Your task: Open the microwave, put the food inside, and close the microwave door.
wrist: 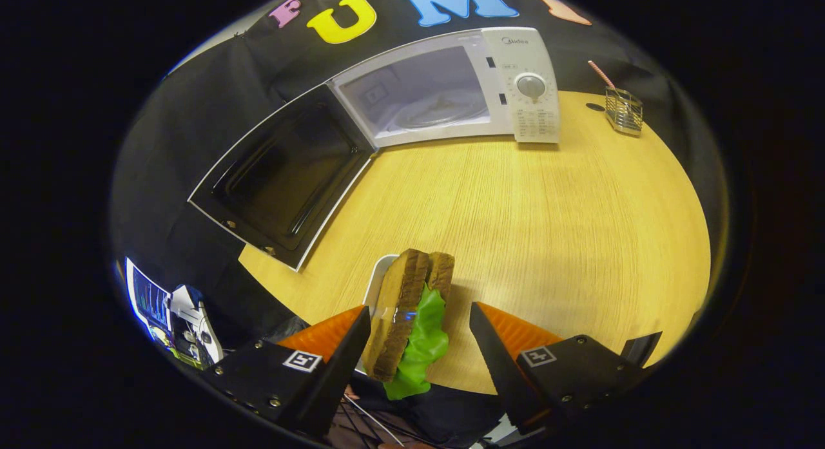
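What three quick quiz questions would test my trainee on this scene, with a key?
1. True or false: the microwave door is shut.
2. The sandwich sits: A) inside the microwave, B) between the gripper fingers, C) beside the wire holder.
3. What does the microwave stand on?

Key: 1. False, it is swung open. 2. B; the fingers are spread, the right one clear of the sandwich. 3. The wooden table.
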`<move>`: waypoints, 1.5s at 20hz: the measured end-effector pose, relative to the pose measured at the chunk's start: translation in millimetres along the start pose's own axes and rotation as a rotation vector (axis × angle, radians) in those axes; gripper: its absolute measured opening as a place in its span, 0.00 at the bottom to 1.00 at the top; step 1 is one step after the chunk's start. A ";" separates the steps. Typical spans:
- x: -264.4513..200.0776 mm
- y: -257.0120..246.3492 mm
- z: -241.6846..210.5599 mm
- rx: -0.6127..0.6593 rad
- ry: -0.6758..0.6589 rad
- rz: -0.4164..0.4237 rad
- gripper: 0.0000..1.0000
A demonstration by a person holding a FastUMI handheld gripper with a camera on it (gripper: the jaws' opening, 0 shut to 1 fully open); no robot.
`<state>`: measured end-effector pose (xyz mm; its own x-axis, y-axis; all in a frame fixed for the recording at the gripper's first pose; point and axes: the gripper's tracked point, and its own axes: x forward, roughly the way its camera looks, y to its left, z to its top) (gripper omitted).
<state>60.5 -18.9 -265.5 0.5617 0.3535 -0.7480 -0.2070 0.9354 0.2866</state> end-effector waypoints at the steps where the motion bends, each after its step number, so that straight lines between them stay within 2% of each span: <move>1: 2.9 -1.2 0.4 0.010 0.006 0.004 0.94; 2: 2.3 0.4 0.7 0.022 0.008 0.016 0.90; 3: 4.1 3.5 1.3 0.039 0.010 0.033 0.80; 4: 3.1 5.2 3.7 0.047 0.010 0.038 0.65; 5: 3.4 6.4 3.7 0.032 0.010 0.039 0.58; 7: 2.5 10.6 8.0 0.040 -0.004 0.055 0.58; 8: 0.5 12.7 7.9 0.030 -0.003 0.058 0.40; 10: -3.8 14.8 10.0 0.027 -0.017 0.068 0.40; 11: -4.3 17.6 11.7 0.026 -0.026 0.068 0.24; 20: -29.9 31.3 35.7 -0.007 -0.130 0.091 0.24; 25: -56.4 36.1 82.3 -0.120 -0.276 0.030 0.24; 30: -59.7 37.2 129.9 -0.288 -0.388 -0.093 0.24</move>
<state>123.4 -6.0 -132.4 0.8341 0.2908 -0.4688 -0.3240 0.9460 0.0104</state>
